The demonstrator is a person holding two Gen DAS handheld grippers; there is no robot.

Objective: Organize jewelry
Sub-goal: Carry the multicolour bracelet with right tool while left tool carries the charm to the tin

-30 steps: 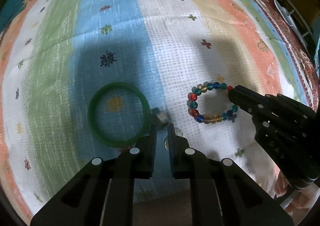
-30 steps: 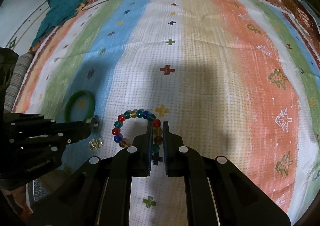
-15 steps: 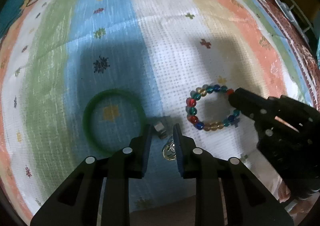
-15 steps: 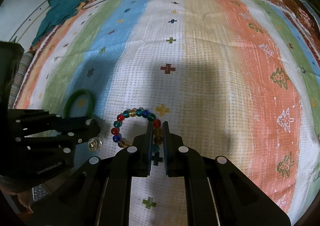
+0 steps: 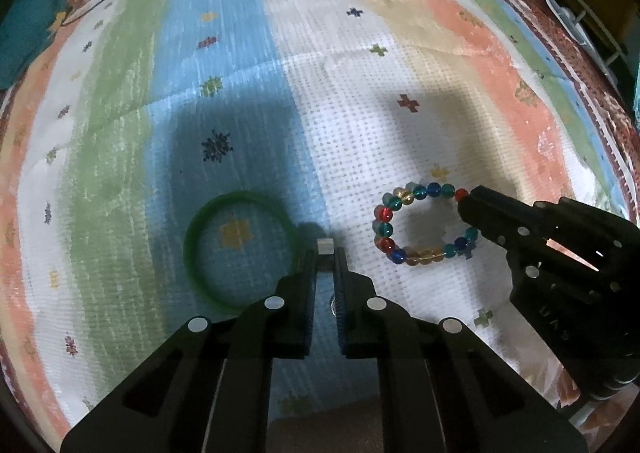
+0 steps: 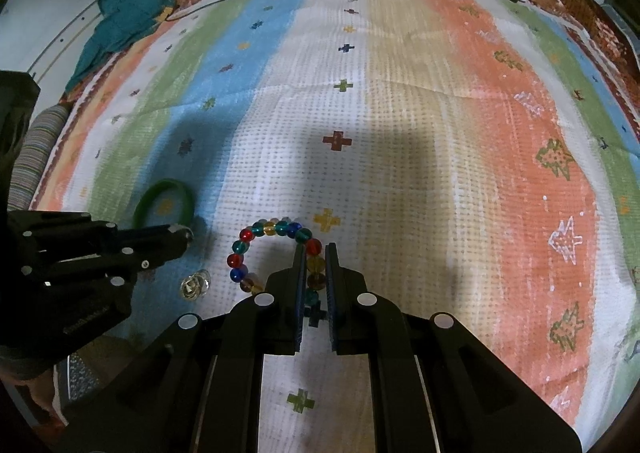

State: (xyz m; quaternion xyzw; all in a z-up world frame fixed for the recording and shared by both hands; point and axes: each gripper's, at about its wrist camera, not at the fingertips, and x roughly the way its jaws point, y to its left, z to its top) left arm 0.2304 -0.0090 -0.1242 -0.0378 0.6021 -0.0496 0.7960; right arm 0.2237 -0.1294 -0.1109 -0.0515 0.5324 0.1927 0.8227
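Both wrist cameras look steeply down, close, sharing the beaded bracelet [image 5: 424, 225].

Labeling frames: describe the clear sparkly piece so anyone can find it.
On the striped bedspread, find the blue stripe near the left gripper. The clear crystal piece lies there, between the green bangle and beaded bracelet: colourless, glassy, far smaller than either.

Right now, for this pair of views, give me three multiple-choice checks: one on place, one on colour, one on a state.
1. Where is the bangle? A on the cloth, apart from the beaded bracelet; B inside the beaded bracelet; C in a box.
2. Bangle colour? A red; B gold; C green.
3. Right tongs? A open; B shut on the beaded bracelet; C shut on the bangle.
Key: A, it lies alone on the cloth; C, plainly green; B, beads sit clamped between the pads.
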